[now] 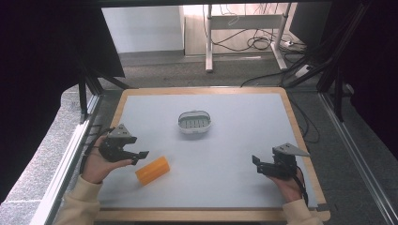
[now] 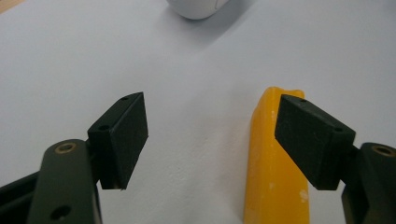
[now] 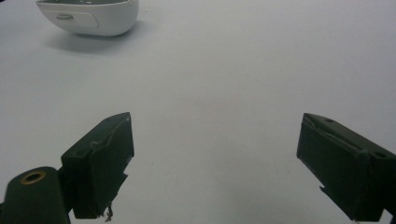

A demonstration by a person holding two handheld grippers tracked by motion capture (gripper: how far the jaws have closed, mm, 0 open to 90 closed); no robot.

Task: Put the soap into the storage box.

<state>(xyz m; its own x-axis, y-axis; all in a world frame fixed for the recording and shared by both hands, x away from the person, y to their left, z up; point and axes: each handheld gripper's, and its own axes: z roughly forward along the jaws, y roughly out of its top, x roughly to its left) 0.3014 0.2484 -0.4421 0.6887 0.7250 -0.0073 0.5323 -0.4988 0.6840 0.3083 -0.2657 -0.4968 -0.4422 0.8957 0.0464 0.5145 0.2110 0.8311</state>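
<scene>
An orange block lies on the grey table top at the front left. My left gripper hovers just left of it, jaws open. In the left gripper view the block runs lengthwise beside and partly under the right-hand jaw, and the gap of my left gripper holds only bare table. A white oval dish with a ribbed grey inside stands at mid-table. My right gripper rests at the front right, open and empty; the dish sits far off at its upper left.
The table has a wooden rim. Dark frame posts stand beside its left and right edges. Beyond the far edge are floor cables and a desk's metal legs.
</scene>
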